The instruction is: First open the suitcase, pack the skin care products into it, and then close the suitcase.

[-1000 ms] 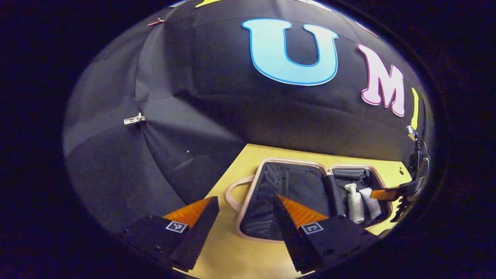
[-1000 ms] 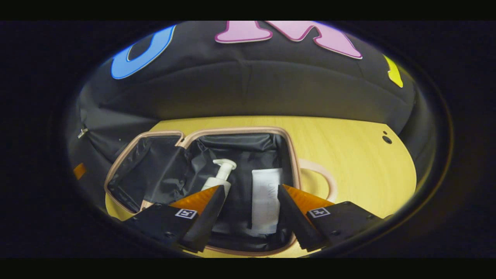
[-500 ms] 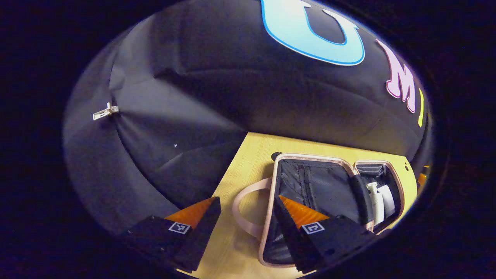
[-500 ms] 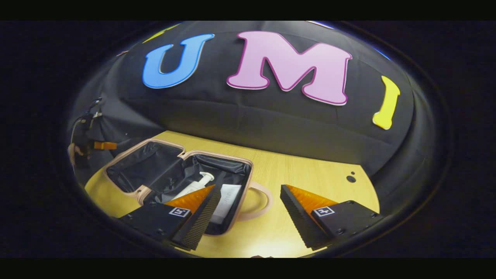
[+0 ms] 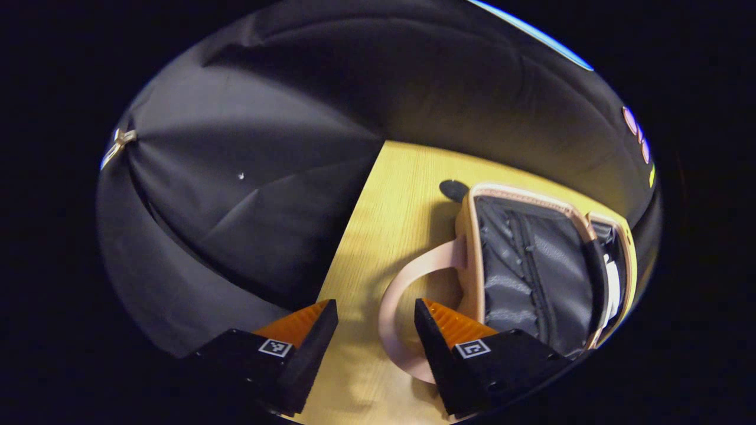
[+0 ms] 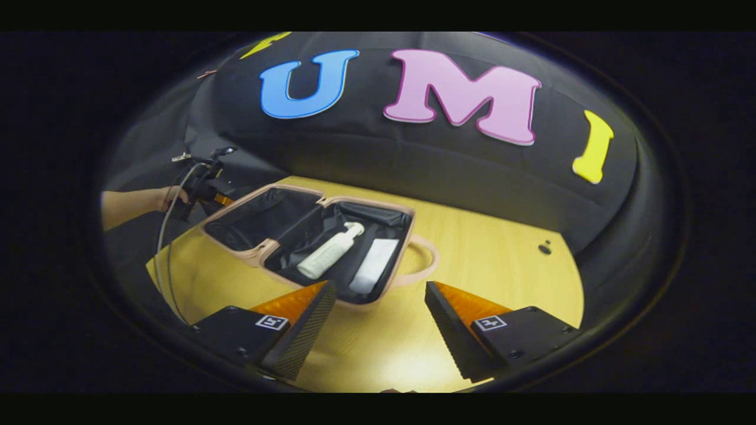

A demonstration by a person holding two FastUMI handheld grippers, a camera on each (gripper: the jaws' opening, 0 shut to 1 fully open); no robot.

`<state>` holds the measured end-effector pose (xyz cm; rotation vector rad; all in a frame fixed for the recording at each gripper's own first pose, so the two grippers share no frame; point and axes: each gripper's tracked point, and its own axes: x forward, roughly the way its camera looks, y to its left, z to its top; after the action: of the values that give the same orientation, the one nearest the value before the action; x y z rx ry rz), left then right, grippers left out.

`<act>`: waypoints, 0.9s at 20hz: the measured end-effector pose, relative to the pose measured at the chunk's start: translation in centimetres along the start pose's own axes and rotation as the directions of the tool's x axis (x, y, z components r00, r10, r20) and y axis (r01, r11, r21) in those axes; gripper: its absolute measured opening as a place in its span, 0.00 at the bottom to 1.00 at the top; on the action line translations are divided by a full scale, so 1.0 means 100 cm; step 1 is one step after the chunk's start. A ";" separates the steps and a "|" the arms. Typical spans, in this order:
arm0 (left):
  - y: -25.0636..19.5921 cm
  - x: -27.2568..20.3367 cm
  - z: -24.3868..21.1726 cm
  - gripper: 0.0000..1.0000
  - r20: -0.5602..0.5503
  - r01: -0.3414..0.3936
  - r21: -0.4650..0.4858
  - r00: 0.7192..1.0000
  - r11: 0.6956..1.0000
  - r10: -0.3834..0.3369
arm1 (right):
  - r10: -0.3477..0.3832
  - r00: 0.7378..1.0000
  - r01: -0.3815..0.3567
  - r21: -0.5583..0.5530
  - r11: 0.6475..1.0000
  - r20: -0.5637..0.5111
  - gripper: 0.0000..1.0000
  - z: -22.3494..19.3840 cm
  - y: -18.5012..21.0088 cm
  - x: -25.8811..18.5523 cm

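So since a second ago both grippers have pulled off the case: the right gripper (image 6: 378,307) was down over the packed half, and now it's backed up high enough that the whole open pale-pink hard-shell suitcase with black lining (image 6: 260,255) fits in its view. The left gripper (image 5: 375,316) has swung over to the case's end, so its fingers sit apart on either side of the pink loop handle (image 5: 401,295), with nothing between them. Can't tell if they touch the handle. Right gripper's fingers are spread wide too, holding nothing, over bare tabletop.

The right gripper view gives you the contents: a white pump bottle (image 6: 328,254) lying on its side, and a flat white tube (image 6: 373,264) just beside it, both in the half nearer the second handle (image 6: 426,262). The other half looks empty. Off at the left of that view there's a person's hand (image 6: 168,198) holding the other gripper by the case's far end, cable hanging down. The left gripper view mostly catches the empty lined half (image 5: 531,260) edge-on, with only a sliver of white past it.

The case sits about mid-way on a yellow wood-grain table (image 6: 490,265) that has a small dark hole (image 6: 544,248) near its right edge. Black cloth wall (image 5: 248,177) all around.
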<state>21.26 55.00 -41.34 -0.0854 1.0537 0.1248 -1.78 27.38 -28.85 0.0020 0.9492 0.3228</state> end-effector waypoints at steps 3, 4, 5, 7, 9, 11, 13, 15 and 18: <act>-0.014 0.004 -0.002 0.70 -0.052 0.065 -0.007 0.996 0.998 -0.066 | -0.001 0.999 0.003 0.054 0.999 -0.037 0.97 -0.019 -0.003 -0.007; -0.017 0.004 -0.005 0.60 -0.078 0.086 -0.018 0.993 0.996 -0.087 | -0.011 0.999 0.014 0.071 0.997 -0.042 0.97 -0.022 -0.008 -0.007; -0.017 0.004 -0.006 0.52 -0.090 0.097 -0.014 0.991 0.995 -0.098 | -0.022 0.999 0.025 0.087 0.996 -0.037 0.98 -0.021 -0.013 -0.008; -0.013 0.004 -0.008 0.48 -0.096 0.093 -0.006 0.991 0.996 -0.093 | -0.048 0.999 0.050 0.109 0.993 -0.024 0.98 -0.018 -0.024 -0.009; -0.013 0.006 -0.008 0.32 -0.082 0.091 -0.022 0.992 0.996 -0.092 | -0.074 0.997 0.075 0.120 0.990 -0.009 0.97 -0.015 -0.037 -0.011; -0.013 0.005 -0.006 0.24 -0.065 0.079 -0.064 0.994 0.995 -0.083 | -0.090 0.996 0.090 0.123 0.988 -0.005 0.97 -0.015 -0.044 -0.013; -0.012 0.000 0.002 0.17 -0.031 0.070 -0.066 0.997 0.995 -0.072 | -0.102 0.995 0.102 0.115 0.988 -0.003 0.97 -0.017 -0.051 -0.014; -0.014 -0.018 0.015 0.16 0.014 0.050 -0.041 0.999 0.998 -0.050 | -0.109 0.994 0.108 0.107 0.988 0.006 1.00 -0.015 -0.057 -0.016; -0.013 -0.052 0.039 0.13 0.091 -0.001 0.013 0.996 1.000 0.000 | -0.103 0.995 0.102 0.100 0.990 0.013 0.97 -0.017 -0.061 -0.017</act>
<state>22.28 53.94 -34.88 -0.0669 0.9633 0.1208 -2.40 20.92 -29.37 0.0465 0.9426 0.1803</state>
